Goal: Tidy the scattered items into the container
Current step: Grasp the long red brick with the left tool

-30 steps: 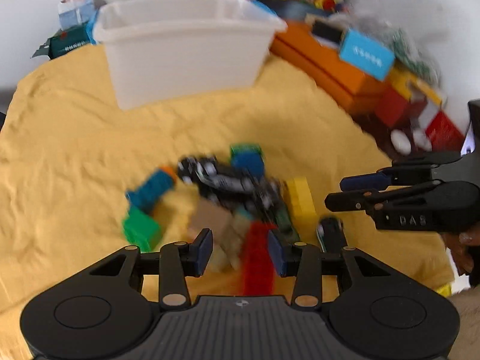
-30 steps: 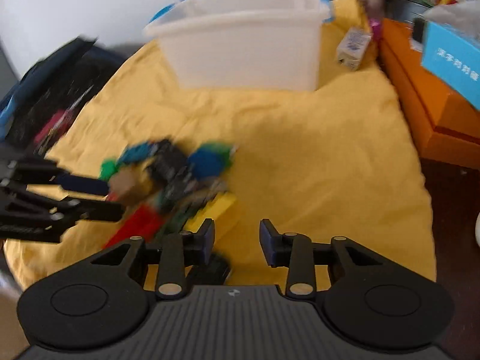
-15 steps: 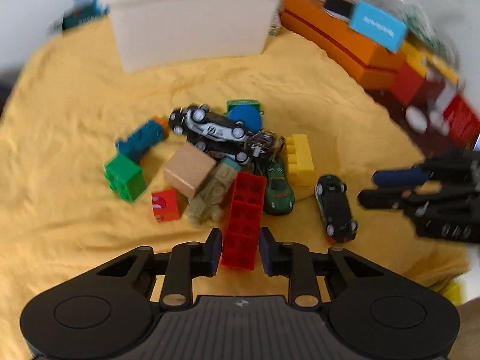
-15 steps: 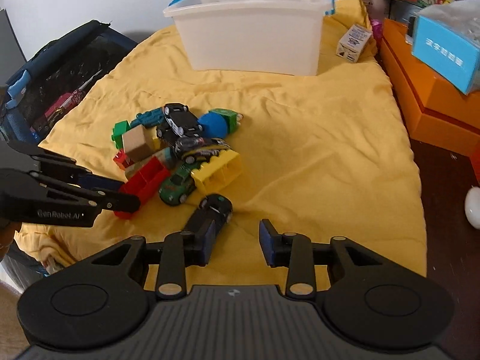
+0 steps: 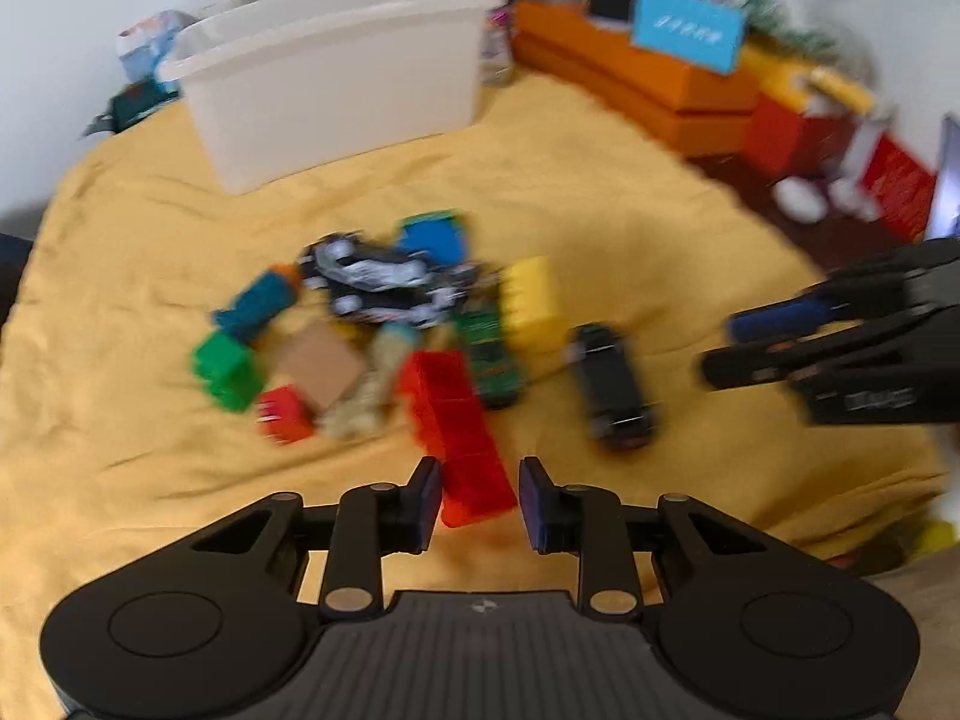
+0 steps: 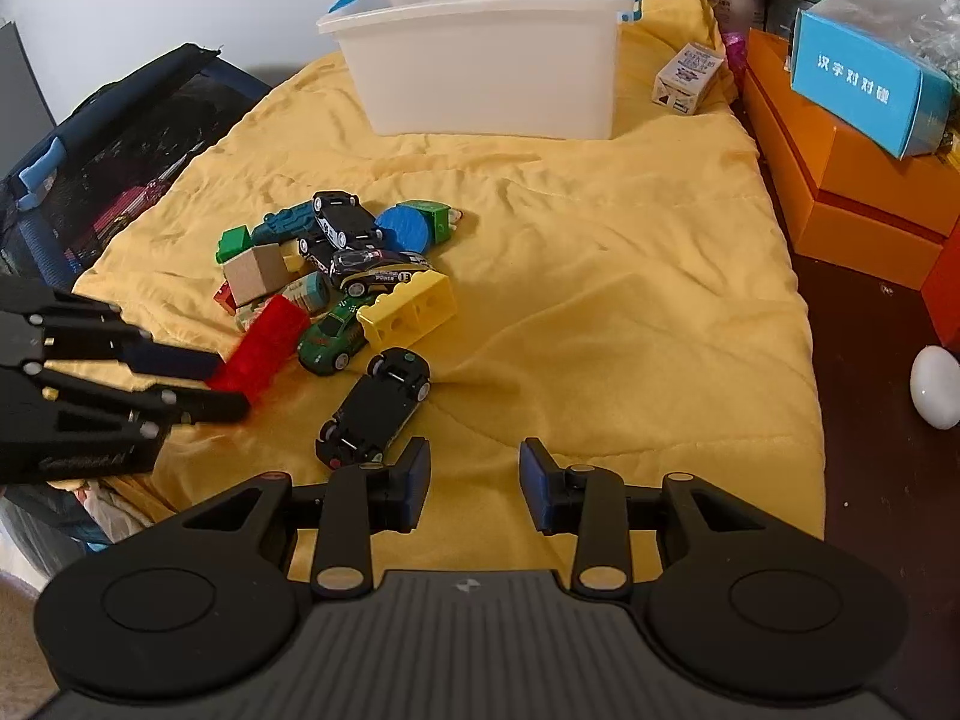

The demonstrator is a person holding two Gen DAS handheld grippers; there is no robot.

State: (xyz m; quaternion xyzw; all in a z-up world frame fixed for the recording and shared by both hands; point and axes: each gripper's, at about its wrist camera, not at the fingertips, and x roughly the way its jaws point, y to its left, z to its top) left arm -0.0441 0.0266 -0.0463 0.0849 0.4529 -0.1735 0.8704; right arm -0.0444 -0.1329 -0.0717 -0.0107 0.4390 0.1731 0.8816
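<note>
My left gripper [image 5: 477, 501] has moved in on the red brick [image 5: 459, 432] at the toy pile's near edge; its narrow jaws are opening slightly, straddling the brick. My right gripper [image 6: 474, 483] hangs half-open, empty. The white container [image 6: 489, 69] sits beyond the pile, so nothing is tidied yet.

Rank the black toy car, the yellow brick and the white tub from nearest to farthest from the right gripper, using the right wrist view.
1. Black toy car, just ahead-left of the right gripper.
2. Yellow brick, farther up the blanket, at the pile's edge.
3. White tub, at the blanket's far end.
</note>
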